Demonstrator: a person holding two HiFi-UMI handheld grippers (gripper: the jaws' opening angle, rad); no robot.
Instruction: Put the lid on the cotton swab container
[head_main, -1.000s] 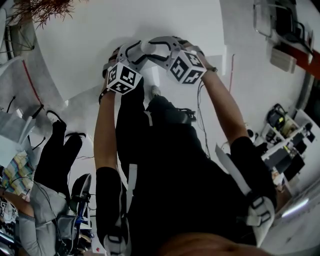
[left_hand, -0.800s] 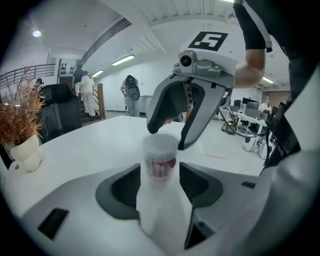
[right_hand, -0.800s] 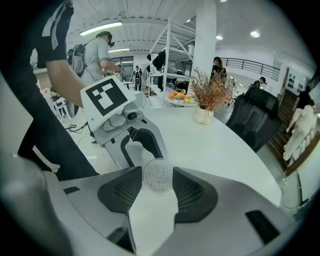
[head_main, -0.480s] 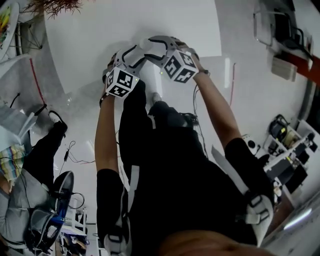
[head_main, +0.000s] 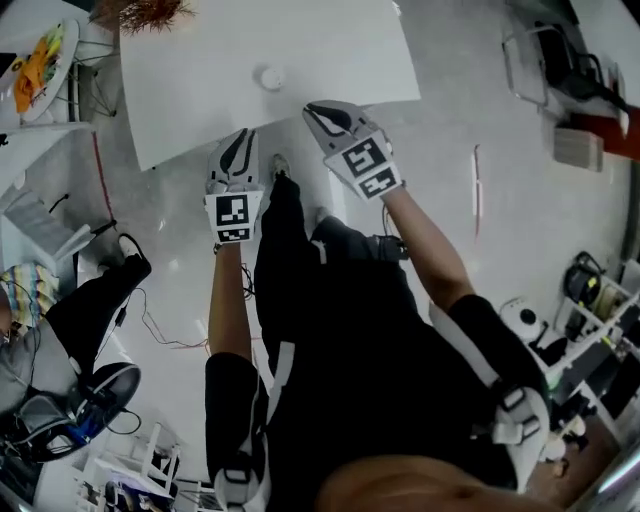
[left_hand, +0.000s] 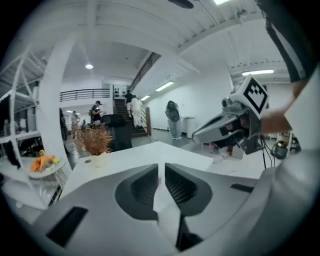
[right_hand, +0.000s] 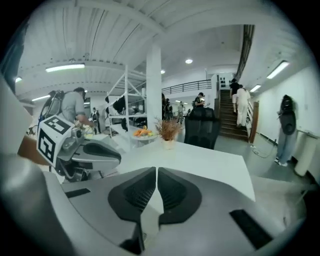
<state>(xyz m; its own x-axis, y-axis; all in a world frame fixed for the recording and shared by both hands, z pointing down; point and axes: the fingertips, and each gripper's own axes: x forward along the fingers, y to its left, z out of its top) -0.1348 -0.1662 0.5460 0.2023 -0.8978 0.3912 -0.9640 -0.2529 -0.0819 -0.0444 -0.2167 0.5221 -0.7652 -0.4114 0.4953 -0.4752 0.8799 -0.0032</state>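
Left gripper (left_hand: 161, 170) and right gripper (right_hand: 156, 172) were both raised off the white table (head_main: 330, 50). Both sets of jaws were closing, nearly together, with nothing between them in either gripper view. No lid or container was held.

- Table: mostly bare, lying at 12 o'clock from both grippers in the head view.
- Side table at about 10 o'clock: a plate (head_main: 62, 70) carrying orange and yellow food, probably fruit.
- Far table edge: a pale pot (right_hand: 168, 144) holding a dry reddish-brown plant (right_hand: 167, 129).
- Small round white item (head_main: 270, 77) on the table top, alone. It was too small to tell whether it was the cotton swab container, its lid, or the two together, and its contents could not be seen.

Key relation: the round item lay at roughly 1 o'clock from the left gripper's tips and 10 o'clock from the right's, well apart from both, with neither hand clearly nearer. Being round, it offered no long axis to line up with. My judgement: the jaws would need to part again before any pick.
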